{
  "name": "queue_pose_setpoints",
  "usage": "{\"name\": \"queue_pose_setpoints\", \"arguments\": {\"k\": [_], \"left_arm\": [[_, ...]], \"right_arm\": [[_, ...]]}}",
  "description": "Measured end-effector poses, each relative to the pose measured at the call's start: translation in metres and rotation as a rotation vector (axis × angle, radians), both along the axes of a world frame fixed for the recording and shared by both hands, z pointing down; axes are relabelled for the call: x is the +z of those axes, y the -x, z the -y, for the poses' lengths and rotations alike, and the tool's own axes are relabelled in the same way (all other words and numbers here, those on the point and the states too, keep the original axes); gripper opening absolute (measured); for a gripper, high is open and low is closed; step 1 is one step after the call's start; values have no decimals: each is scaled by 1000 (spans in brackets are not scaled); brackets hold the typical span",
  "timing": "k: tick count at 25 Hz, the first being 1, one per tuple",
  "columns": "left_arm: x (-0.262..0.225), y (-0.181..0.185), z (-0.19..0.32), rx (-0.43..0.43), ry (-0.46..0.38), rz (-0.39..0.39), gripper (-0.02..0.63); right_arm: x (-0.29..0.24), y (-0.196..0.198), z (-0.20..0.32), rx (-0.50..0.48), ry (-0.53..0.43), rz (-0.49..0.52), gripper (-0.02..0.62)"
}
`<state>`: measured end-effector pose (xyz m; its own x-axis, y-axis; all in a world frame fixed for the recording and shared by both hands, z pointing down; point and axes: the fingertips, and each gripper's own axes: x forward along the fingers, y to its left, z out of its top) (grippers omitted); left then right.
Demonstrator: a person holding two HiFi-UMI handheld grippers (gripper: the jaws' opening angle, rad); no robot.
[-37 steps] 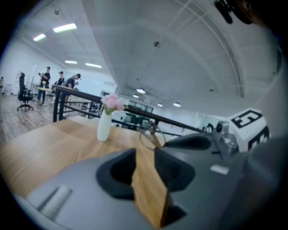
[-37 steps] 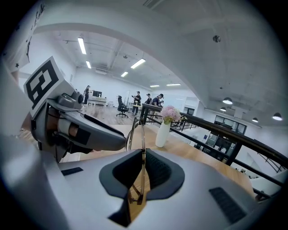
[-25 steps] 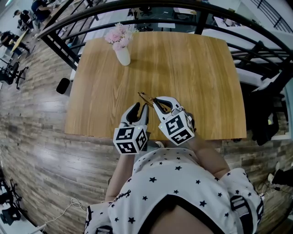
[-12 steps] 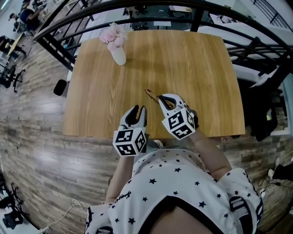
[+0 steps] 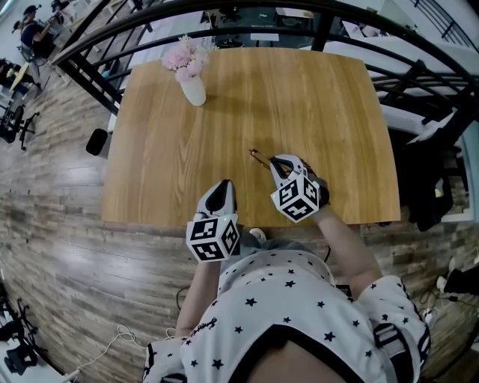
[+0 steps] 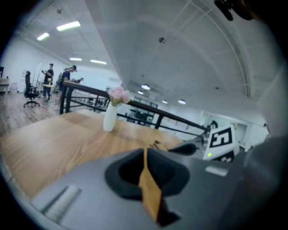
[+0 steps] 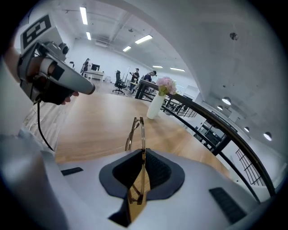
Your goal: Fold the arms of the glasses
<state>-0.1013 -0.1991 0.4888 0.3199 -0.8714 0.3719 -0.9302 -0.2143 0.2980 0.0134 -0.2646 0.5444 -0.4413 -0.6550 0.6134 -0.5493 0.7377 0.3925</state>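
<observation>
Thin gold-rimmed glasses (image 7: 137, 130) stick forward out of my right gripper (image 7: 141, 155), which is shut on them. In the head view the right gripper (image 5: 278, 161) hangs low over the wooden table (image 5: 299, 97) near its front edge, and the glasses (image 5: 258, 155) point away to the upper left. My left gripper (image 5: 222, 185) sits to the left at the front edge, apart from the glasses. Its jaws are closing and stand almost together, with nothing between them (image 6: 145, 150). From the left gripper view the glasses (image 6: 157, 144) and the right gripper (image 6: 193, 147) show just ahead.
A white vase of pink flowers (image 5: 193, 88) stands at the table's far left corner. A black railing (image 5: 224, 15) runs behind the table. The person's torso is close to the front edge. Wood plank floor (image 5: 52, 209) lies to the left.
The right gripper has moved right and sunk toward the table with the glasses. The left gripper's jaws have gone from wide apart to nearly together.
</observation>
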Motion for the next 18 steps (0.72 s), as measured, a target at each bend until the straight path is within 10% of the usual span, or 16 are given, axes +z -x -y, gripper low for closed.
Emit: {"name": "queue_pose_setpoints", "arguments": {"k": [18], "left_arm": [[21, 9, -12, -8, 55, -17, 6]], "right_arm": [[72, -16, 14, -22, 55, -208, 21]]}}
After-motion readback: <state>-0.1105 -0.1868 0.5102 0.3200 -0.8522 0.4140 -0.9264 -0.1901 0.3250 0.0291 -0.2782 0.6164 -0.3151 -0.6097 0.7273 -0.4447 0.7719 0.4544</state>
